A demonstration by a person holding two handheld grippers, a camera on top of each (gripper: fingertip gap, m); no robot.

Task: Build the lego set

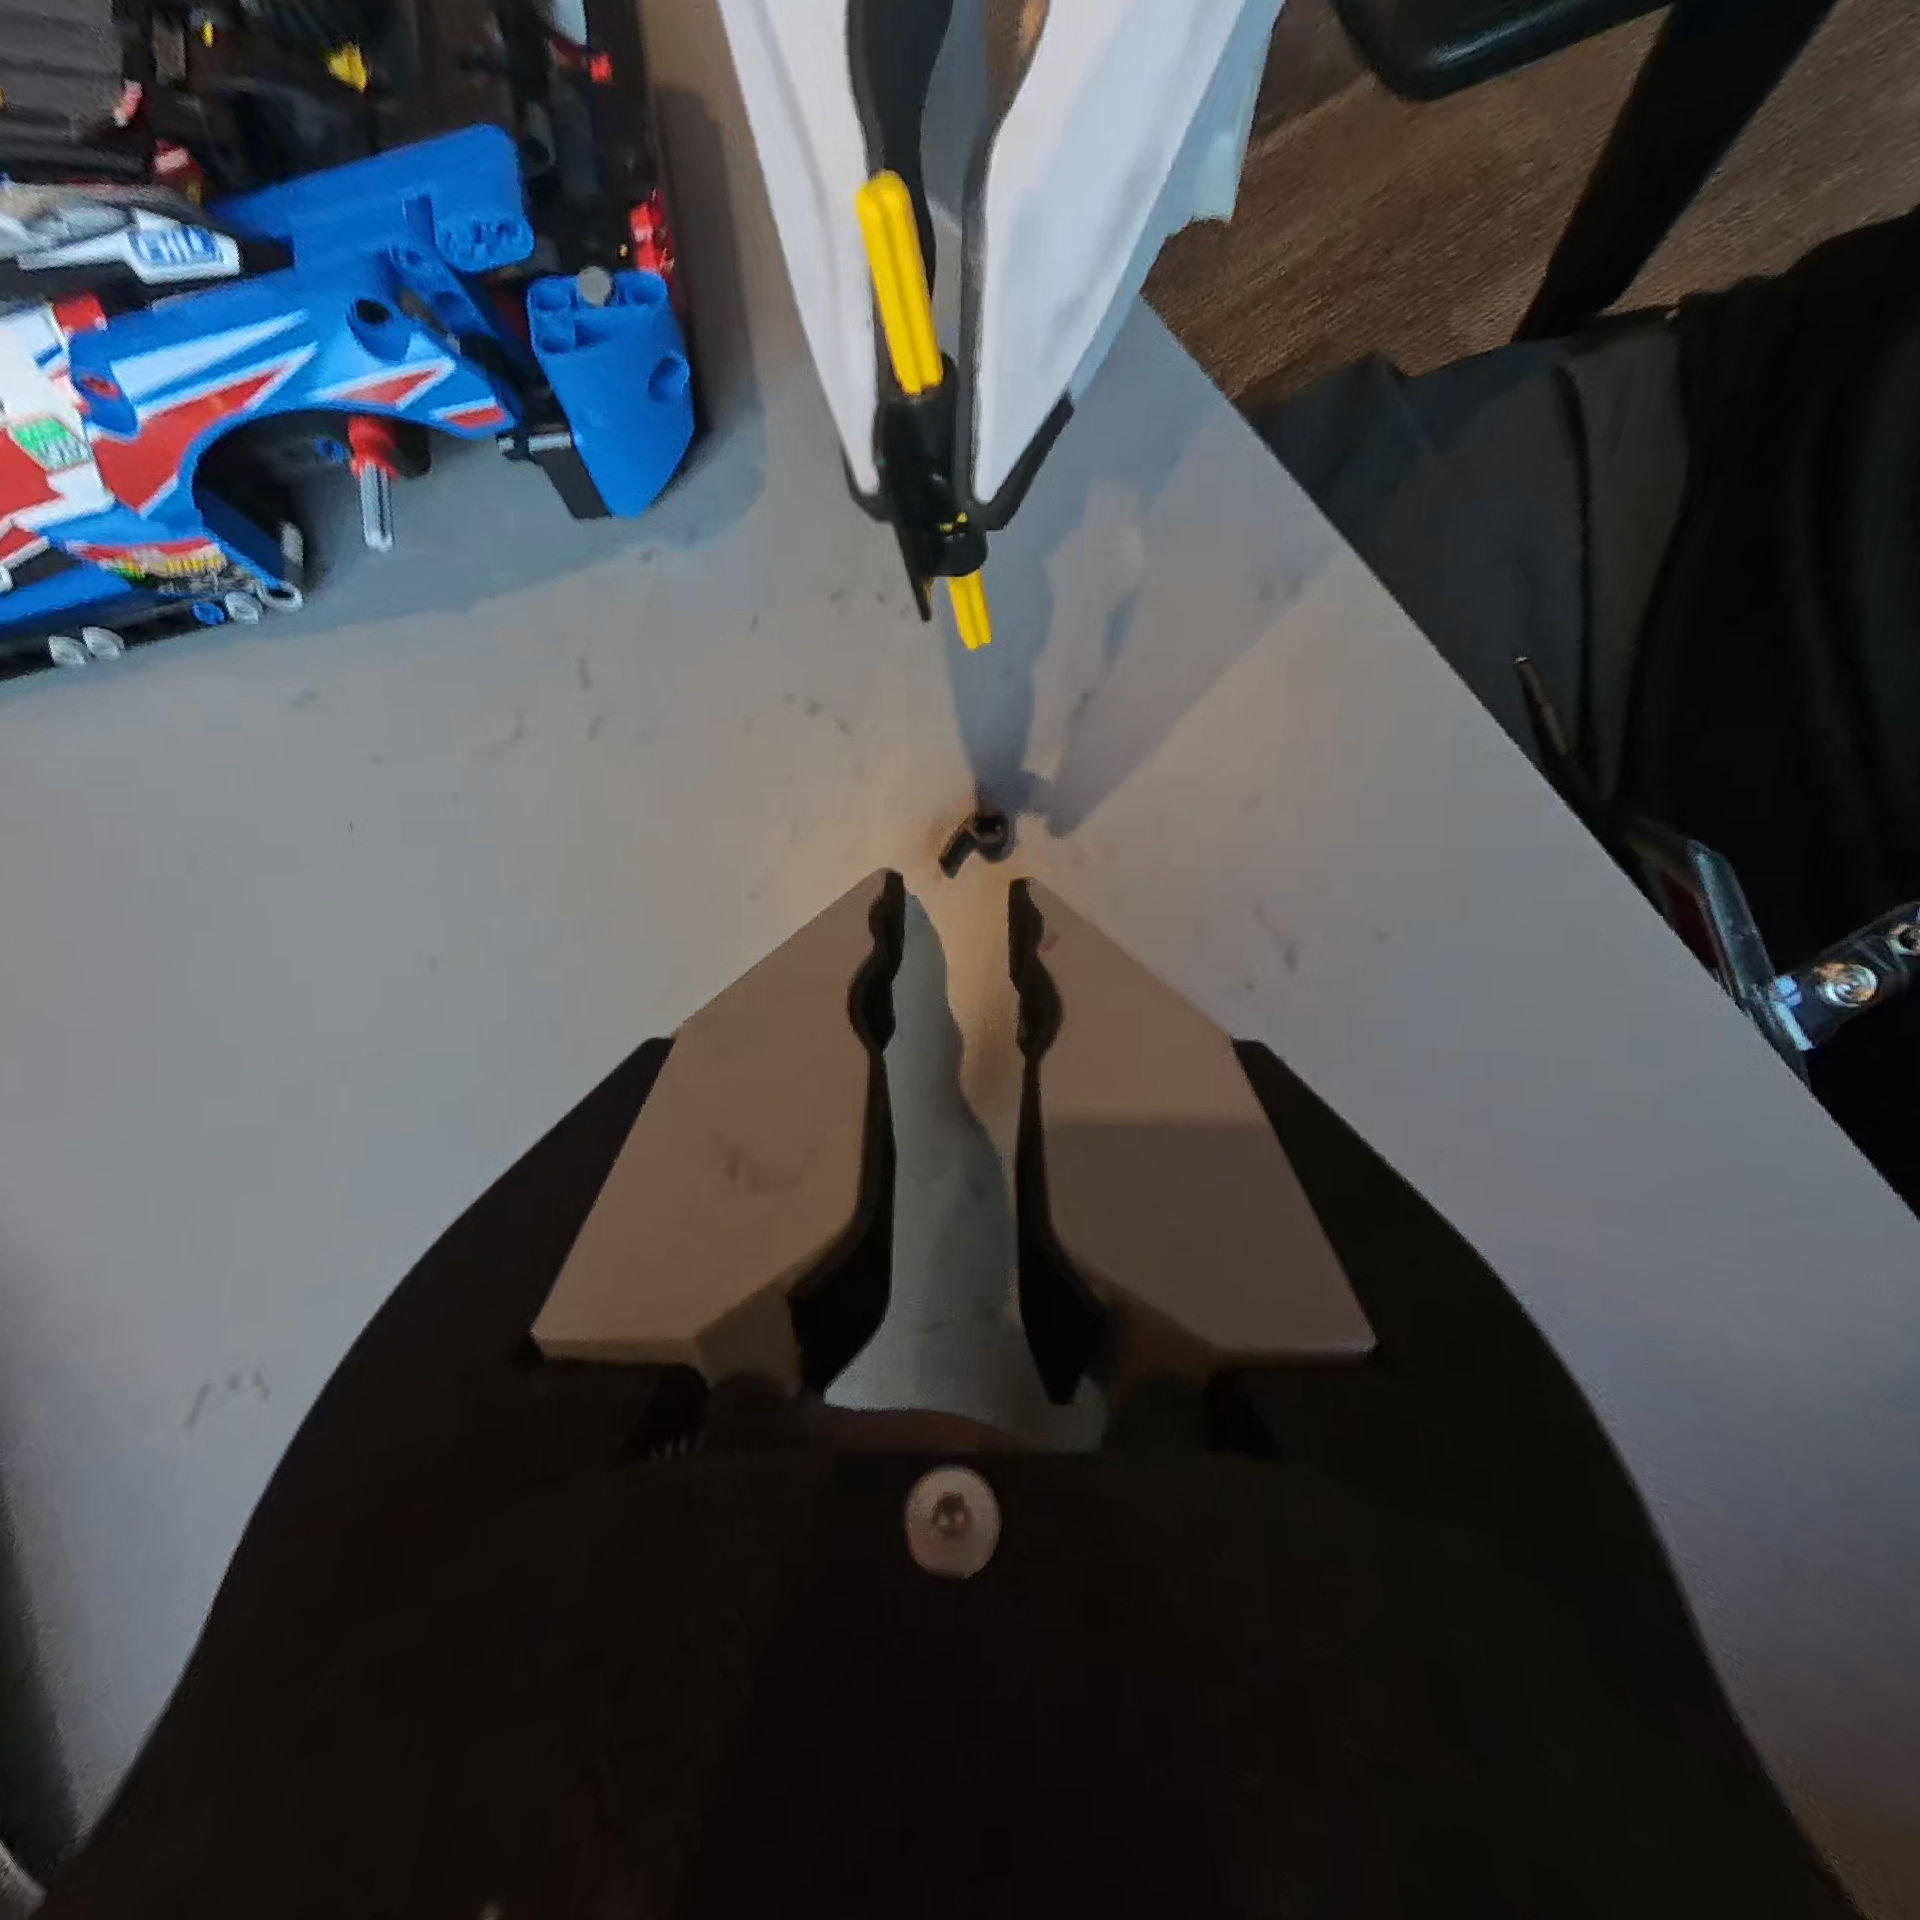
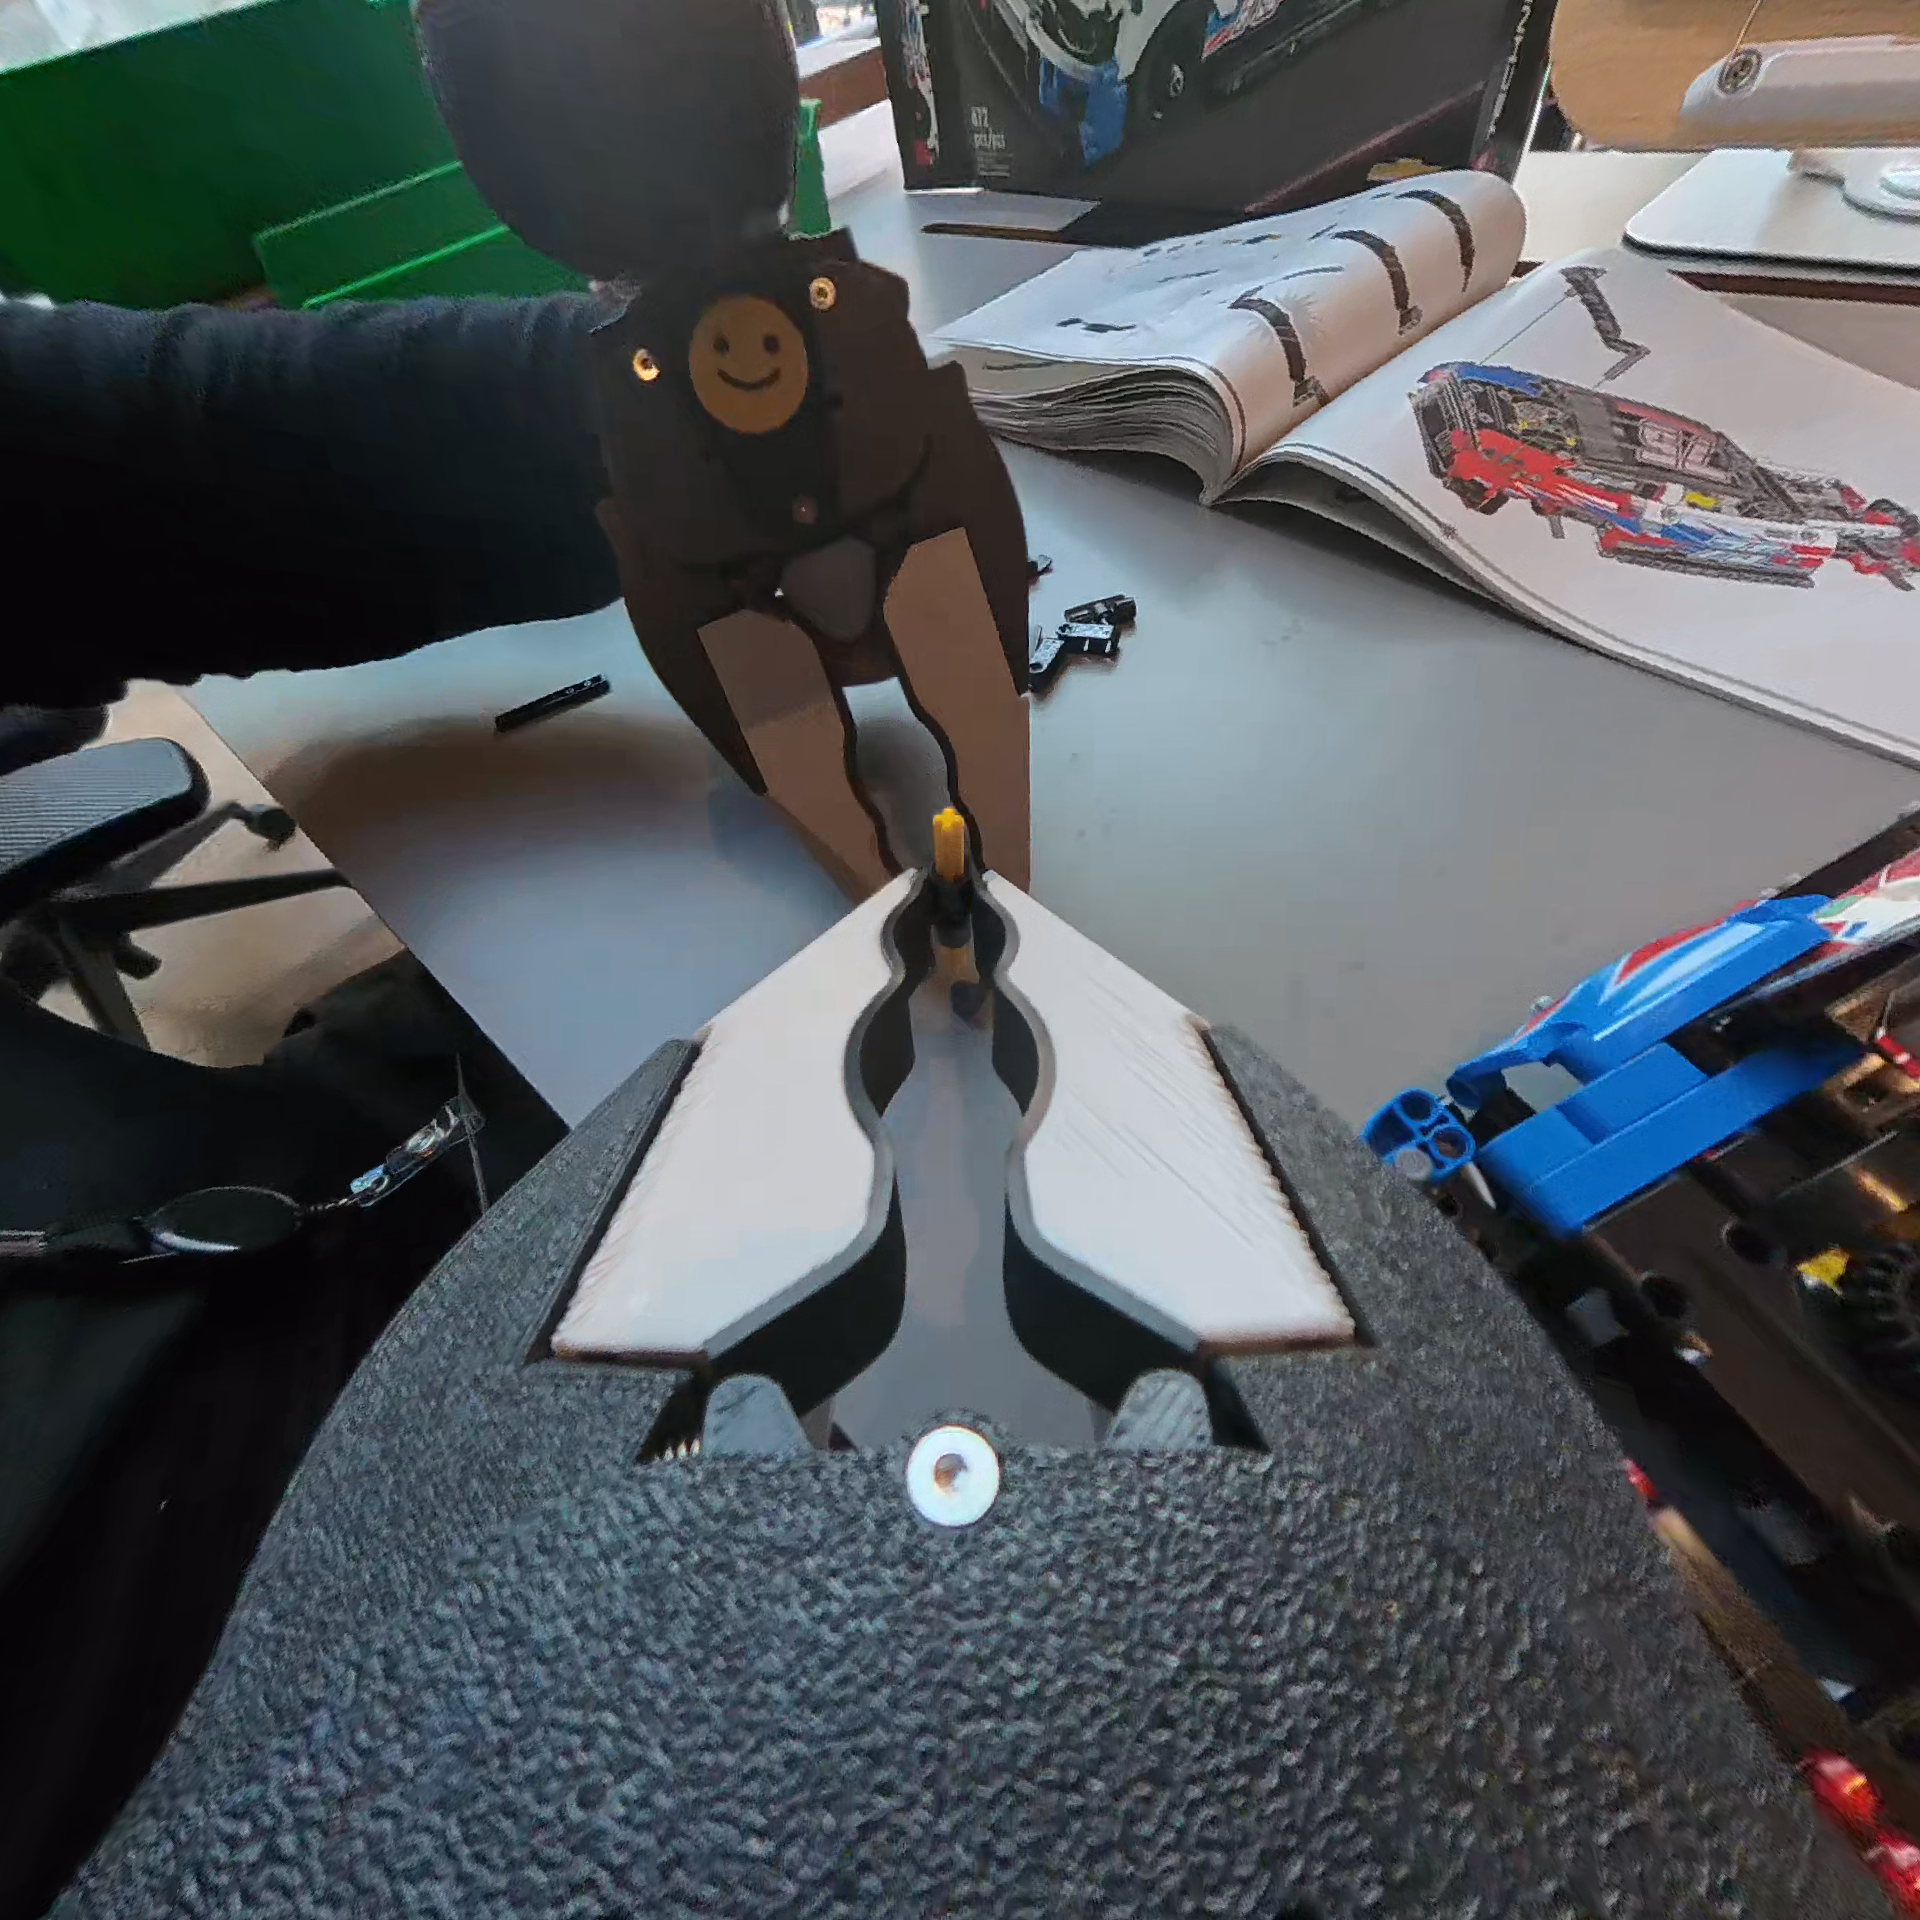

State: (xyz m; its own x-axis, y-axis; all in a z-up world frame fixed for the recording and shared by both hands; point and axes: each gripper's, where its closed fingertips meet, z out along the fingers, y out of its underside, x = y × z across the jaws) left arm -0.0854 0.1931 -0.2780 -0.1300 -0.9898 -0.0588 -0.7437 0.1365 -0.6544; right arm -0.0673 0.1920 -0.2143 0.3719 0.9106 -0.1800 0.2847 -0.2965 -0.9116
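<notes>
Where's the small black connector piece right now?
In the left wrist view, the small black connector lies on the grey table, just ahead of the open left hand-held gripper, below the yellow axle.

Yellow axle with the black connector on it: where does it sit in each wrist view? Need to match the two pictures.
Left wrist view: yellow cross-section axle with black connector, upper centre, pinched at the tips of the far white-fingered right tool, above the table.
Right wrist view: same axle, centre, at this tool's own fingertips, yellow end sticking out.
Shared landmark: blue, white and red lego car model, upper left there; right edge here.
</notes>
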